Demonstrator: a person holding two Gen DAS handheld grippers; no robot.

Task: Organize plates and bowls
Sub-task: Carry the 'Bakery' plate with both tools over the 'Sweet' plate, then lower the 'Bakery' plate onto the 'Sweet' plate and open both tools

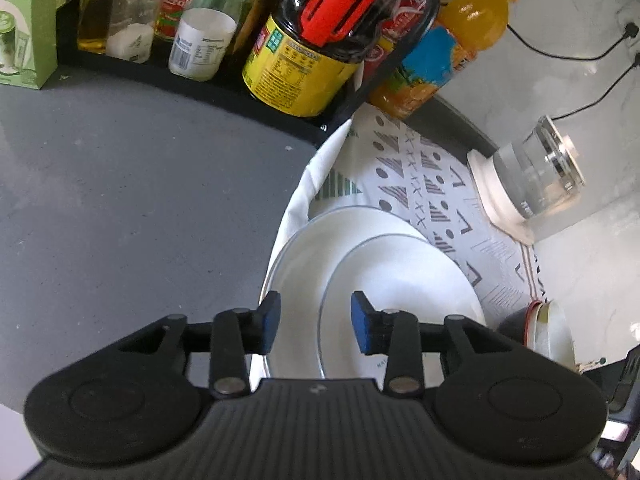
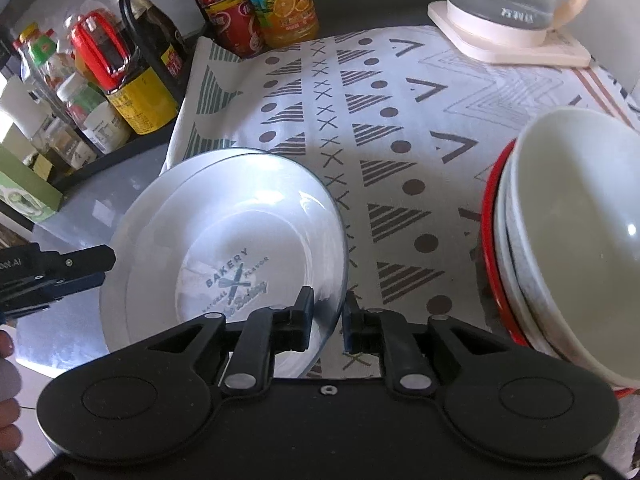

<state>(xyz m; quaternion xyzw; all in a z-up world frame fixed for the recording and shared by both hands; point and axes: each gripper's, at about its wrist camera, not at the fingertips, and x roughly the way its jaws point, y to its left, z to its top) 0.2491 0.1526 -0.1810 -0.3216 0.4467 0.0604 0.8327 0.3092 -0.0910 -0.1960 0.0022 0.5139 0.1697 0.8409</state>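
White top plate [image 2: 240, 248] on plate stack, cloth's left edge; right gripper [image 2: 326, 320] straddles its rim, not clamped. Left gripper [image 1: 314, 322] apart, empty. Stacking step; next likely close, align.

Grey countertop [image 1: 120, 200], white marbled wall [image 1: 540, 60], black shelf rack [image 1: 192, 80], daylight.

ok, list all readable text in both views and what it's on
"BAKERY": top plate, printed in its well.
"NATURAL" and "FLAVOR": same plate, around the crossed-utensil logo; the script line under it is too blurred to read.
Labels on the dark sauce bottle, orange drink bottle and red cans: too small or blurred.
Mark on the glass kettle: unreadable.
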